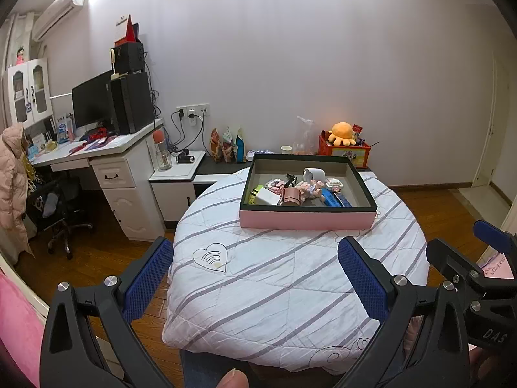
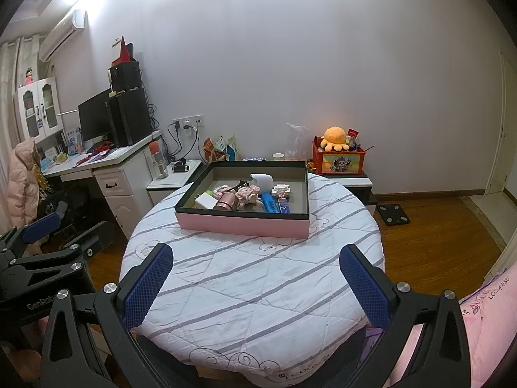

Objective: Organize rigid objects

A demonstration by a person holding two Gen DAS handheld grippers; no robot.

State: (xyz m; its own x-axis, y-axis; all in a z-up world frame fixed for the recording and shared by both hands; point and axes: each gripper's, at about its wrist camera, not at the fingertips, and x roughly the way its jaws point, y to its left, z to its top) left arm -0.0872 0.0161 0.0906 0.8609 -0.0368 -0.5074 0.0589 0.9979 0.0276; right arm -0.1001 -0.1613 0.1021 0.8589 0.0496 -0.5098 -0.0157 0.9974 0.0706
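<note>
Both tongs — left tongs [image 1: 255, 278], right tongs [image 2: 257, 278] — hang spread and empty before the tray [image 2: 242, 223] gathering small items on the tabletop [image 2: 258, 291].

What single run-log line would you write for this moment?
left gripper: open, empty | right gripper: open, empty | pink box: on round table, small items inside | phase: hovering short of box

The table cover [image 1: 290, 278] is white with grey stripes and a heart outline. The box [image 1: 308, 220] is pink outside, black-rimmed, grey inside. A toy octopus [image 2: 336, 137] is orange on a red crate [image 2: 337, 161]. The gripper pads [image 2: 147, 286] are blue mesh.
</note>
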